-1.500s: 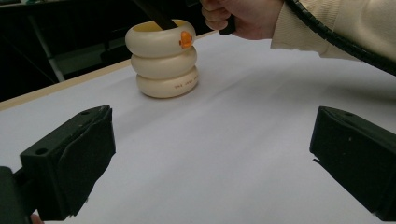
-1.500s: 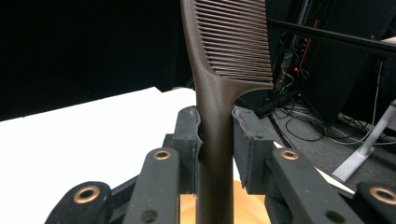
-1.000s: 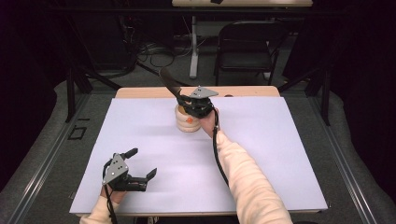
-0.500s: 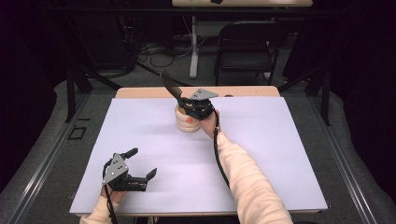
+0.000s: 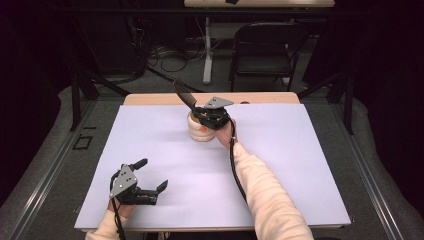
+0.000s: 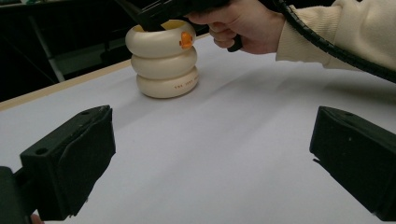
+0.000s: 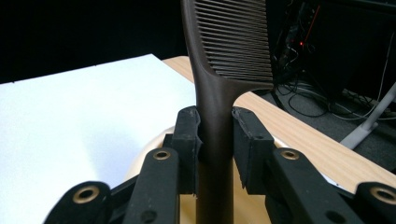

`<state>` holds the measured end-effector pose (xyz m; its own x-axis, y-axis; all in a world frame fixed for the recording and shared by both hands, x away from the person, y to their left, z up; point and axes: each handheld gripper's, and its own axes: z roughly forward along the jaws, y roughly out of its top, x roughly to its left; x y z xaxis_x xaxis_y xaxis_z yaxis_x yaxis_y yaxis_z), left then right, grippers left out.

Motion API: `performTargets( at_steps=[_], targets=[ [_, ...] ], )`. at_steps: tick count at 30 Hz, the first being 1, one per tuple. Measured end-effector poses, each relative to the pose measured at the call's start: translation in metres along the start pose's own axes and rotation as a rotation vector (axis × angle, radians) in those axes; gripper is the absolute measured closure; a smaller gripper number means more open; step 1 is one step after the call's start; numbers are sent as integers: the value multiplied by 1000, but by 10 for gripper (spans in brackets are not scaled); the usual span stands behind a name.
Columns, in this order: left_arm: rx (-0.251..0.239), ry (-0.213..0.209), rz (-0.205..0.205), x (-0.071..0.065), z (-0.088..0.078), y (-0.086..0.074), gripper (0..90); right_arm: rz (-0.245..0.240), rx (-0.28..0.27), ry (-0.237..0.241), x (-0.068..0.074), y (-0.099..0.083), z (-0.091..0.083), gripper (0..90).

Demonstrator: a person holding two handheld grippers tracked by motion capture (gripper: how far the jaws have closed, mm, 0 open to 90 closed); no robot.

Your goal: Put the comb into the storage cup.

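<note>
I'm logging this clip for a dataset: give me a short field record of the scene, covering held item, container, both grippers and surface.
held item: dark comb, handle clamped between the right gripper's jaws, teeth end up
container: cream ribbed holder with an orange mark, upright on the table, under the comb
right gripper: shut on comb, above holder
left gripper: open, nothing between its jaws, near front left of table
surface: white sheet on a wooden table

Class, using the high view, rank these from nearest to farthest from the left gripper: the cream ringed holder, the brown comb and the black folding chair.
From the left gripper, at the near left corner:
1. Cream ringed holder, mid-table, toward the far edge.
2. Brown comb, rising from the holder, clamped in the right gripper.
3. Black folding chair, on the floor beyond the table.
</note>
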<state>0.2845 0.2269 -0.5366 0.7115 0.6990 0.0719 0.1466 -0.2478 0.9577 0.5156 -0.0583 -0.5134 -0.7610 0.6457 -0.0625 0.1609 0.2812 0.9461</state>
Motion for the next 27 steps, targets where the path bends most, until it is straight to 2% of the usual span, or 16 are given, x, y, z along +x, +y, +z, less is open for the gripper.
performTargets(
  at_steps=[9,13,14,17,22,27],
  targets=[
    [2,0,0,0,0,0,1,-8,43,-2,0,-2,2,714],
    [2,0,1,0,0,0,1,-6,64,-7,1,0,0,602],
    [2,0,1,0,0,0,1,-5,68,-9,0,1,-1,546],
    [2,0,1,0,0,0,1,9,73,-10,0,5,-5,453],
    [2,0,1,-1,0,0,1,12,116,2,-1,13,-15,331],
    [1,0,0,-1,0,0,1,28,126,21,-3,20,-27,231]
  ],
)
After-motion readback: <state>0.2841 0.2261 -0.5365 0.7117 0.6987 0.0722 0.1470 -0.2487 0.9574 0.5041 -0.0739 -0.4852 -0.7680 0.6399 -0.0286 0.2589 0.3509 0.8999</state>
